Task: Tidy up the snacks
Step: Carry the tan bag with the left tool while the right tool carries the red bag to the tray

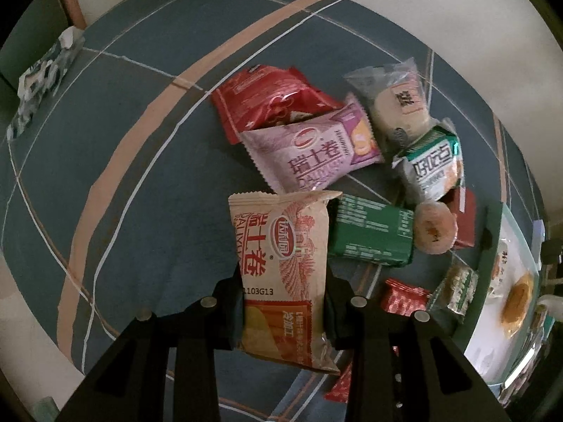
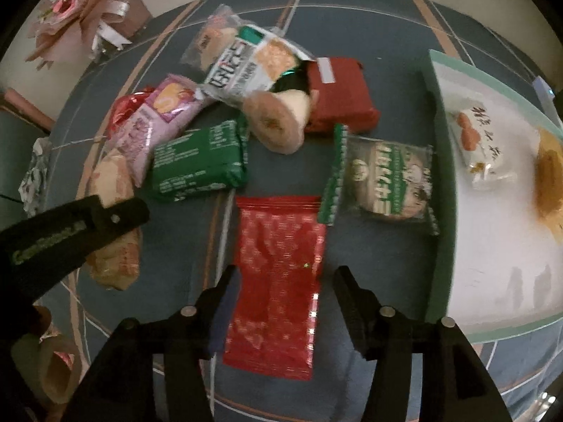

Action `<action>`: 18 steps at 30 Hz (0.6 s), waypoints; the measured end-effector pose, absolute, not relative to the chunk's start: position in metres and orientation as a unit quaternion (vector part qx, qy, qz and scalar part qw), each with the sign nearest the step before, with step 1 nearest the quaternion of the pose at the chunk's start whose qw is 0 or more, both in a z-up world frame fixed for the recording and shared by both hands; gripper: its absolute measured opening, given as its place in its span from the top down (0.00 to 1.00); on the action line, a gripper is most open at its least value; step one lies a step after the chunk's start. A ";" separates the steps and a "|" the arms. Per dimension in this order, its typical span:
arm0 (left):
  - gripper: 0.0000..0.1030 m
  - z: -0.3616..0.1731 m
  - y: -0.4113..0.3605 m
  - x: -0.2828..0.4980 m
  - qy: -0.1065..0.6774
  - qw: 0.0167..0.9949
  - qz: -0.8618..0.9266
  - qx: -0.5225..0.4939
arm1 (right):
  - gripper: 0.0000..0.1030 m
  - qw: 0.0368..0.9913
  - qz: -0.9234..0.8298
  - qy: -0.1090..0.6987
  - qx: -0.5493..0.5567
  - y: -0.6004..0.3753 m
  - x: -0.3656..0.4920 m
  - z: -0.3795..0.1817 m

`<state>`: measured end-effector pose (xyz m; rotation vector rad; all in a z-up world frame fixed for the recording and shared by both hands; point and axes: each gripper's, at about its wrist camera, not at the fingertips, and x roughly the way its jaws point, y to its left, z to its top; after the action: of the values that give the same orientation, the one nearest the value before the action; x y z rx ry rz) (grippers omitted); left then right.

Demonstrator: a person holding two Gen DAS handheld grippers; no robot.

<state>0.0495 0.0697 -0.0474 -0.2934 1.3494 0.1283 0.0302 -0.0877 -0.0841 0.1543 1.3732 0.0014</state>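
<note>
Left wrist view: a tan Swiss-roll packet (image 1: pixel 281 267) was clamped between the left gripper (image 1: pixel 283 302) pads, lifted clear of the blue tablecloth (image 1: pixel 140 161). Beside it, the right gripper (image 2: pixel 283 292) was held apart around a red packet (image 2: pixel 278 292), untouched by either pad. Beyond the red packet, a green packet (image 2: pixel 198 160), a purple packet (image 2: pixel 155 123) and others were left piled. Right of the red packet, only two snacks were seen on the white tray (image 2: pixel 492 281); most sorting was judged undone
</note>
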 end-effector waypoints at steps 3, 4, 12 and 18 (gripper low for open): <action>0.64 -0.047 0.072 0.048 0.622 0.768 0.062 -0.136 | 0.43 0.771 0.003 0.635 0.045 -0.076 0.025 -0.087; 0.64 -0.048 0.072 0.048 0.623 0.768 0.062 -0.136 | 0.43 0.772 0.000 0.635 0.036 -0.072 0.025 -0.089; 0.64 -0.050 0.073 0.043 0.629 0.763 0.062 -0.137 | 0.43 0.770 -0.038 0.636 0.035 -0.085 0.019 -0.088; 0.64 -0.058 0.067 0.051 0.631 0.762 0.062 -0.133 | 0.41 0.768 -0.036 0.640 0.008 -0.078 0.023 -0.098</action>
<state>0.0511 0.0667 -0.0583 -0.2898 1.3726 0.1338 0.0234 -0.0781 -0.0980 0.0173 1.3885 -0.0782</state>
